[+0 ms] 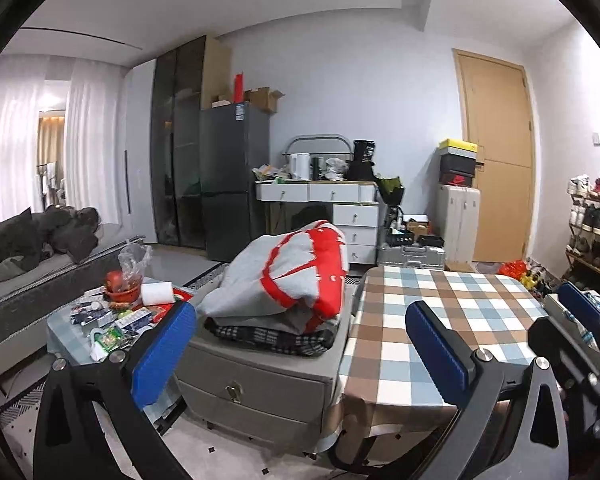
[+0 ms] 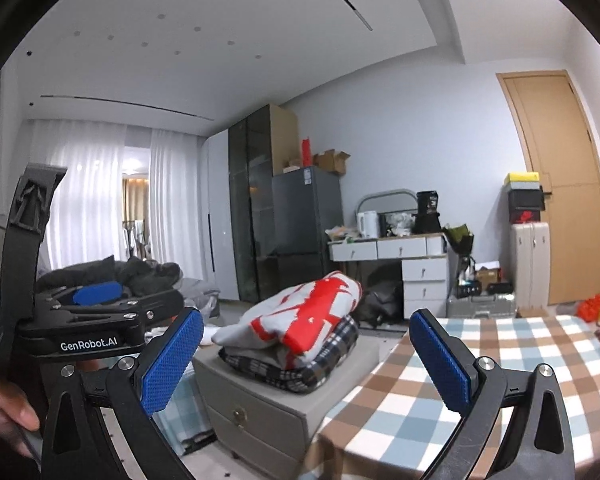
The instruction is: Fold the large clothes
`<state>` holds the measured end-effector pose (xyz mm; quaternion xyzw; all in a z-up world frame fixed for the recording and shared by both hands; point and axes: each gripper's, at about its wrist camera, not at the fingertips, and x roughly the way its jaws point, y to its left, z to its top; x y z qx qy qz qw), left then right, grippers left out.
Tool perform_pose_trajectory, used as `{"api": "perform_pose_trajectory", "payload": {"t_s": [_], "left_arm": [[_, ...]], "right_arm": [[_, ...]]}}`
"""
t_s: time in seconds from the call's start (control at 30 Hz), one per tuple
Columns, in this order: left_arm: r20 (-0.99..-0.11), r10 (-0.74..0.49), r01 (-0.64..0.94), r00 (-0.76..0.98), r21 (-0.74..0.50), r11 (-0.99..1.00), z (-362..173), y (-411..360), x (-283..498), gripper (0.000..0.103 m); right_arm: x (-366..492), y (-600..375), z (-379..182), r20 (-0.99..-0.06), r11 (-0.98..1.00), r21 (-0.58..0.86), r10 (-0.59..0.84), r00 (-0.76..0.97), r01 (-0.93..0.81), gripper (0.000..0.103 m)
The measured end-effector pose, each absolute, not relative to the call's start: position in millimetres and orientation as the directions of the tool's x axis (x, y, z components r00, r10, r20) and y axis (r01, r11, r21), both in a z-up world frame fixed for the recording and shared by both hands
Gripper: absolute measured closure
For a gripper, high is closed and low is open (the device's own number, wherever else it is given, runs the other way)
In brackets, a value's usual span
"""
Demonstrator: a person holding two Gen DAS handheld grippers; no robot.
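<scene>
Jaws, left gripper [image 1: 300, 344]: wide apart, empty.
Jaws, right gripper [image 2: 308, 360]: wide apart, empty.
Folded clothes [image 1: 284, 280]: stacked on grey drawer cabinet [image 1: 256, 388], just beside left edge of checked counter [image 1: 440, 320].

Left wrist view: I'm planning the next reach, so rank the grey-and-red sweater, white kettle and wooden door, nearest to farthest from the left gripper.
1. Grey-and-red sweater, on the grey drawer unit just ahead of the left gripper.
2. White kettle, on the desk behind.
3. Wooden door, far right wall.
</scene>
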<state>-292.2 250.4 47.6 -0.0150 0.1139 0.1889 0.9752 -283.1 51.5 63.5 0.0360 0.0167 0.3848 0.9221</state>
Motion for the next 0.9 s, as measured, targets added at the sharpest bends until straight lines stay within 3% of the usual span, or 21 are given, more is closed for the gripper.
{"api": "perform_pose_trajectory", "payload": {"t_s": [0.4,0.9], "left_arm": [[-0.241,0.389,-0.393,0.889,0.035,0.919,29,238,-298,0.001],[-0.271,0.364,-0.37,0.891,0.03,0.929,28,237,-308,0.001]], "right_arm": [[-273,55,54,-0.059,0.711,0.147,0.7,0.712,-0.687,0.0],[-284,58,61,-0.035,0.698,0.133,0.713,0.7,-0.704,0.0]]}}
